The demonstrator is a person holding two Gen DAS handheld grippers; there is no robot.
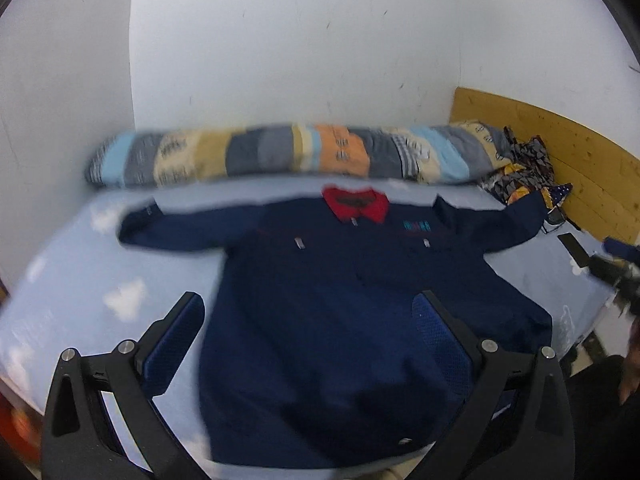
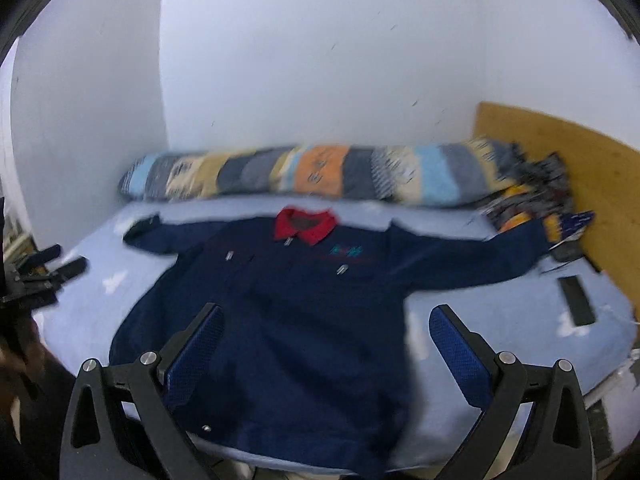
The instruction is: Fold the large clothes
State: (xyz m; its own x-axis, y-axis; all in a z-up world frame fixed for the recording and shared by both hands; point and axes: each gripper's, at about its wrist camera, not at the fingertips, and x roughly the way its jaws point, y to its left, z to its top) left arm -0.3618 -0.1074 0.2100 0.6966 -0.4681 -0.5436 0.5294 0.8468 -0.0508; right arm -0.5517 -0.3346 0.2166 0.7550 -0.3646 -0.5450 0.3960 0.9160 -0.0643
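One navy jacket (image 1: 328,320) with a red collar (image 1: 356,203) lies flat, sleeves spread, on the light blue bed (image 1: 80,276). One striped bolster (image 1: 280,156) lies behind it. The left gripper (image 1: 310,316) and right gripper (image 2: 326,328) both gape wide, holding nothing.

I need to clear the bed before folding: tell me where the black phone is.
The black phone lies flat on the light blue sheet at the right of both views, past the navy jacket sleeve and near the wooden headboard.
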